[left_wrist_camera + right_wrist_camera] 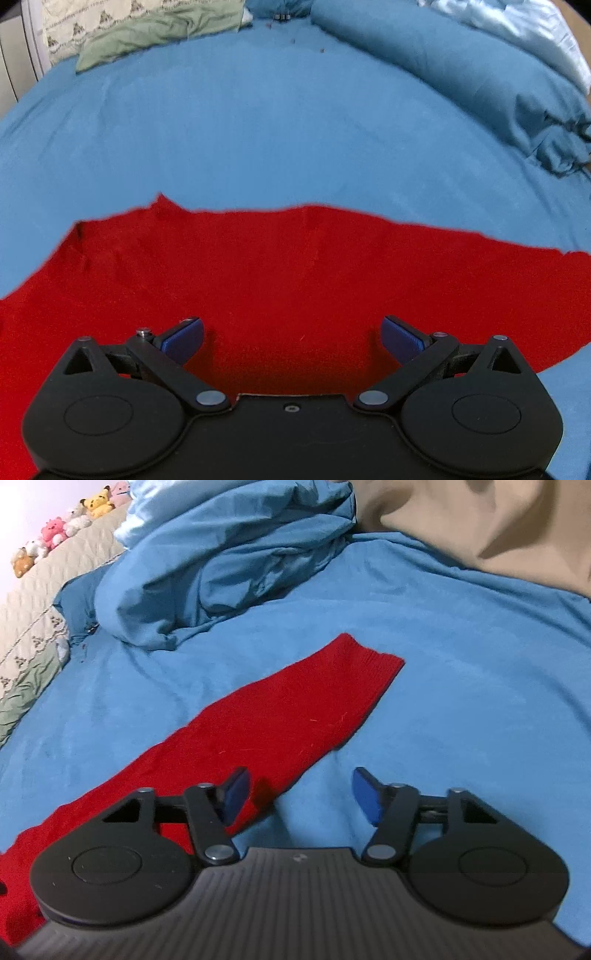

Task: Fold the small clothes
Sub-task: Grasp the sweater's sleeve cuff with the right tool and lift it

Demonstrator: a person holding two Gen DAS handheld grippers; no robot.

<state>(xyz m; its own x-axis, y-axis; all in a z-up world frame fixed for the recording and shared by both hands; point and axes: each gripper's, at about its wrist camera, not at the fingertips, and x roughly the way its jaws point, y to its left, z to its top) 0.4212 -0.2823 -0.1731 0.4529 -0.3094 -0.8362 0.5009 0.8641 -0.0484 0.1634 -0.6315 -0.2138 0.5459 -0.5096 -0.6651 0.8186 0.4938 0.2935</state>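
A red knitted garment lies spread flat on the blue bed sheet. In the left wrist view my left gripper hovers over its near part, jaws wide open, nothing between the blue pads. In the right wrist view one long red sleeve runs diagonally away to a ribbed cuff. My right gripper stands open at the sleeve's near right edge. Its left pad is over the red cloth, its right pad over bare sheet.
A bunched blue duvet lies beyond the sleeve, also seen as a roll at the far right. A green cloth and patterned pillow sit at the far left. Plush toys line the headboard. Beige fabric borders the sheet.
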